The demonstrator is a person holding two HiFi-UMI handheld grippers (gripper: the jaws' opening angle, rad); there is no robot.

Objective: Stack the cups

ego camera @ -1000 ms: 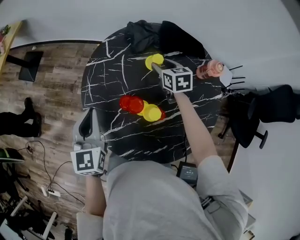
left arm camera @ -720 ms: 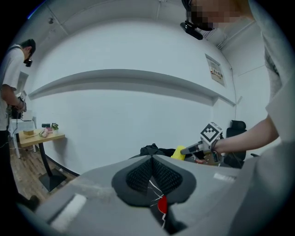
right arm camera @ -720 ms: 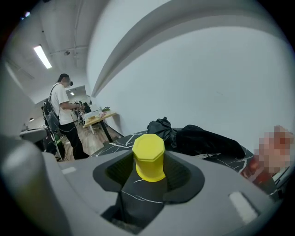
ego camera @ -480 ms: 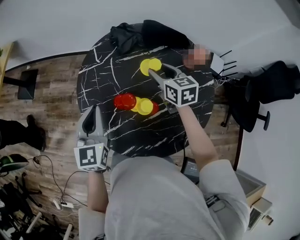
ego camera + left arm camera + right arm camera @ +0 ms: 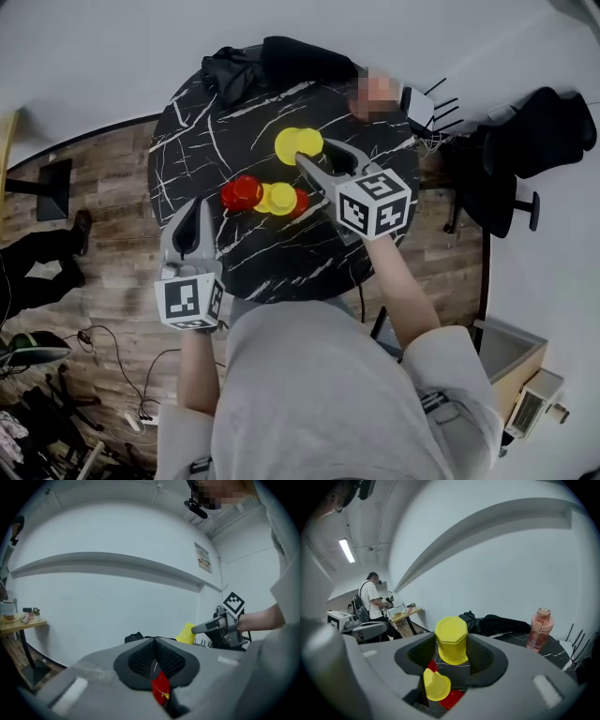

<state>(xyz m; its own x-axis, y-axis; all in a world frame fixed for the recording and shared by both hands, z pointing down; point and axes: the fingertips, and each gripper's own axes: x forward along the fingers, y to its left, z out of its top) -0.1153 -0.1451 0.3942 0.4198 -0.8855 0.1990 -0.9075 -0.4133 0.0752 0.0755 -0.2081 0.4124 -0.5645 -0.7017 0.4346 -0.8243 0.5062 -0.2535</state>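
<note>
The right gripper (image 5: 314, 150) is pinching a yellow cup (image 5: 298, 144) between its spread jaws. In the right gripper view the pads press on both sides of this cup (image 5: 451, 639), and its closed base is turned toward the camera. From the left gripper view the same cup (image 5: 186, 633) sits at the very tips of the right gripper (image 5: 206, 627) and seems to be clear of the table, but the left gripper's own body hides the table top there, so I am not sure. Below and just behind the right gripper's jaws, on the black marble table (image 5: 267, 267), lies a small group of cups: a second yellow cup (image 5: 281, 198) with red cups (image 5: 242, 192) touching it on either side. The left gripper (image 5: 195, 211) is over the table edge, well apart from the right one, its jaws pressed together with nothing between them (image 5: 154, 651). Past the right gripper's tips, at the far edge of the table, lies a dark cloth (image 5: 272, 61), and a pink bottle (image 5: 539, 627) stands to its right.
</note>
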